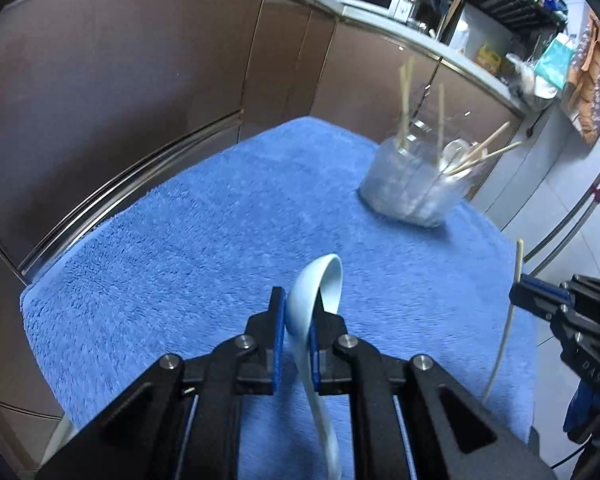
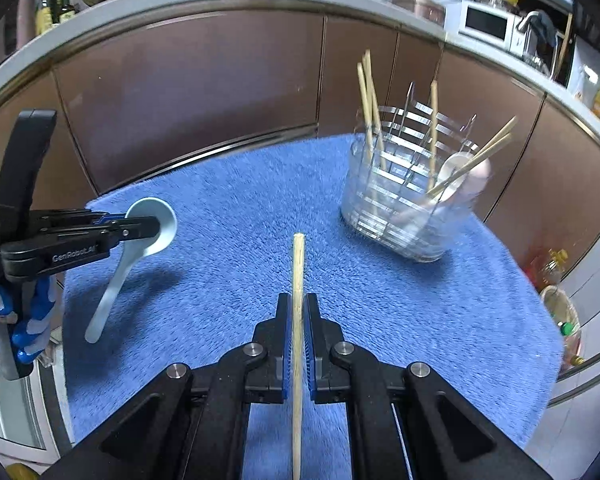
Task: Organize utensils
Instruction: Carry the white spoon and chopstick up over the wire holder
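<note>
My left gripper is shut on a pale blue soup spoon, held by the bowl's rim above the blue towel; it also shows in the right wrist view with its handle hanging down. My right gripper is shut on a single wooden chopstick that points forward; the chopstick shows in the left wrist view too. A wire utensil holder stands at the towel's far right with several chopsticks and a spoon in it; it is blurred in the left wrist view.
The towel covers a small table in front of brown kitchen cabinets. A countertop with a microwave and bottles runs behind. Oil bottles stand on the floor to the right.
</note>
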{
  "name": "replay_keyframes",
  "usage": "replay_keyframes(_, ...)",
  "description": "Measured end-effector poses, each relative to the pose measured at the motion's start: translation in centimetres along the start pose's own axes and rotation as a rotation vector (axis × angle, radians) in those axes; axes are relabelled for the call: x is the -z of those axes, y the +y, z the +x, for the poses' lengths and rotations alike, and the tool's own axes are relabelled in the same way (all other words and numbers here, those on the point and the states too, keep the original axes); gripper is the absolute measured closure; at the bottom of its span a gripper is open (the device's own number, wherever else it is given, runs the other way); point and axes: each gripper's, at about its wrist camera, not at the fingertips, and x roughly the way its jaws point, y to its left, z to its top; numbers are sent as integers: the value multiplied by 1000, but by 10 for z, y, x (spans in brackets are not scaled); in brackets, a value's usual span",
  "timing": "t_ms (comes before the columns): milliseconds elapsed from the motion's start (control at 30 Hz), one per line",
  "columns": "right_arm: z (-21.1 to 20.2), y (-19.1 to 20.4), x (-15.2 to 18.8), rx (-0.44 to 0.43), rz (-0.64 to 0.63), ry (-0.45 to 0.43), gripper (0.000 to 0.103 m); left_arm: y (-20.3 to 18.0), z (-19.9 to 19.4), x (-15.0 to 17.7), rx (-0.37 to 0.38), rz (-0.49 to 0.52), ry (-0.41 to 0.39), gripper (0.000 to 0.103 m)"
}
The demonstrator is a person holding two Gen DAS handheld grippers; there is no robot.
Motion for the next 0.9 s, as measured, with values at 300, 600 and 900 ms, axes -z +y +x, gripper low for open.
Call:
replay_keyframes(300,-41,12,17,25,-20,-78,97,-24,-33,6,25,0,-47,94)
replay_keyframes(600,-83,13,33,55,-44,-161,97,-44,-56,14,47,-21,-76,94)
replay_keyframes(900,-123,12,43,54,-54,-256,97,-77,-72,16,59,-27,-99,94)
